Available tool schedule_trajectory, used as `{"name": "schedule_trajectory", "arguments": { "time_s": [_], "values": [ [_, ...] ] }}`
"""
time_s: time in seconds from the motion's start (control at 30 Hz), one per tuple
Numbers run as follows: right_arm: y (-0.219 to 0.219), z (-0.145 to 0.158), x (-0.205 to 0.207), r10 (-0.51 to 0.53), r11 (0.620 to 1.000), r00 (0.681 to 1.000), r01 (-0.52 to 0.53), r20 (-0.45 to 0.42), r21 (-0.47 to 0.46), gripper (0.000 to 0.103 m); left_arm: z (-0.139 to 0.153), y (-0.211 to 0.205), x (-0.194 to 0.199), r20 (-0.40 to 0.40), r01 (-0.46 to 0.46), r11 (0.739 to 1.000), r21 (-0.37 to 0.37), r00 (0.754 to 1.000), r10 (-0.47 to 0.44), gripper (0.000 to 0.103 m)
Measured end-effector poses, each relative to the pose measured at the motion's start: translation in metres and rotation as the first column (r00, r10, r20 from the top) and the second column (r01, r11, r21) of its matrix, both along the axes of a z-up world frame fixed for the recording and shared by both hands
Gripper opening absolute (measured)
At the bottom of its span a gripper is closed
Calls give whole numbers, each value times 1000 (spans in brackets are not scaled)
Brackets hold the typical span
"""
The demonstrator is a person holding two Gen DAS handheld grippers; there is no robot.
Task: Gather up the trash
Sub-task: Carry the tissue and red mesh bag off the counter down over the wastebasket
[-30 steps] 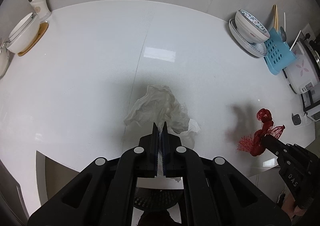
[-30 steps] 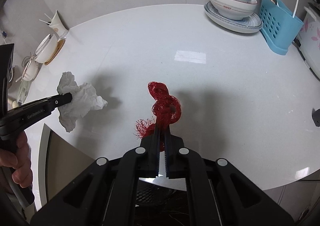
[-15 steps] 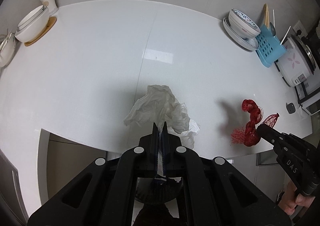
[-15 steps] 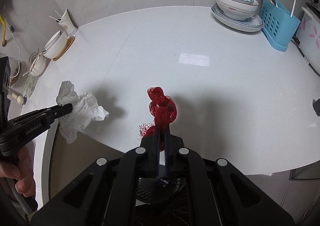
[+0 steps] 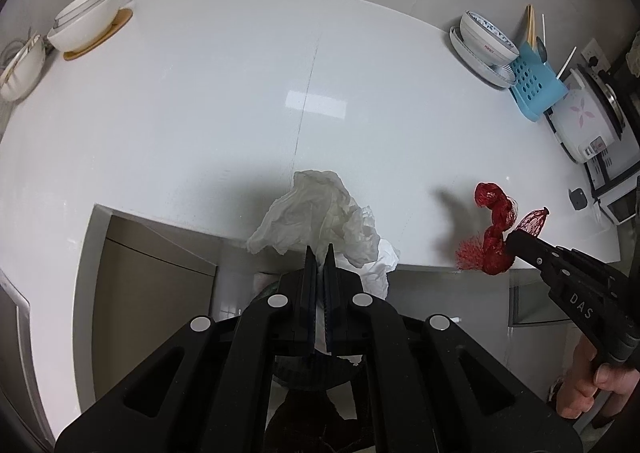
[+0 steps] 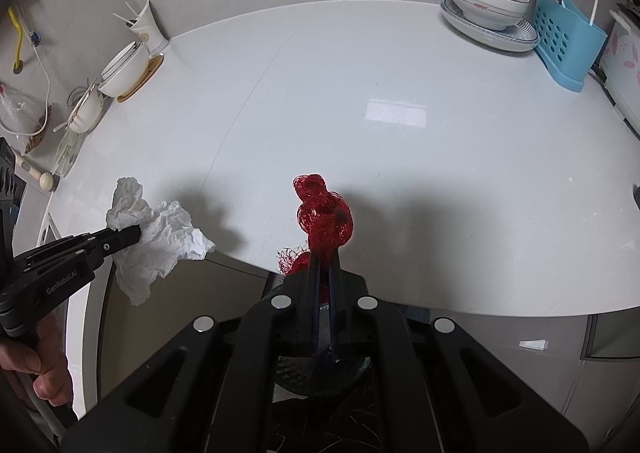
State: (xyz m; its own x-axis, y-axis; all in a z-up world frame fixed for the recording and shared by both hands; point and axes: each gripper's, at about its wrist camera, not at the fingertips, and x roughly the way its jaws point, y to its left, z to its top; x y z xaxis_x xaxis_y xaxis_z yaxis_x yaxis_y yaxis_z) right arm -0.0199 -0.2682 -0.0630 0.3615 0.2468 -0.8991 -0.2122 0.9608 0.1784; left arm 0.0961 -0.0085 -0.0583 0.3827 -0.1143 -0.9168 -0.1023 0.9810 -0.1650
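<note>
Both hand-held grippers drawn back past counter (image 5: pixel 240 101) edge, left (image 5: pixel 319 253) clamping tissue (image 5: pixel 320 213), right (image 6: pixel 325 259) clamping red netting (image 6: pixel 324 213)

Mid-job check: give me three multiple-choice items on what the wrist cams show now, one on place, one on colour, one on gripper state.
1. Where is the blue utensil caddy?
A. beside the stacked patterned bowl and plate
B. on the wooden coaster
C. at the counter's near edge

2. What colour is the mesh netting?
A. green
B. red
C. yellow

3. How is the left gripper?
A. open and holding nothing
B. shut on the netting
C. shut on the crumpled tissue

Key: 1 A, it stands next to the patterned bowl; 2 B, the right gripper holds a red bundle; 3 C, white paper is pinched between its fingers.
</note>
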Motion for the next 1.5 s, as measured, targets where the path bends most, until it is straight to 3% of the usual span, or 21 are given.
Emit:
{"name": "schedule_trajectory", "arguments": {
  "time_s": [0.67, 1.2, 1.5],
  "values": [
    [30, -27, -35, 80, 997, 996, -80, -27, -1, 2, -38, 22, -42, -38, -23, 1000, 7, 999, 23, 2],
    [39, -83, -66, 122, 992, 985, -124, -123, -8, 2, -92, 15, -60, -79, -33, 999, -32, 996, 31, 2],
    [46, -123, -73, 152, 988, 975, -156, -164, -10, 2, -135, -6, -61, -87, -6, 1000, -16, 996, 5, 2]
  ]
}}
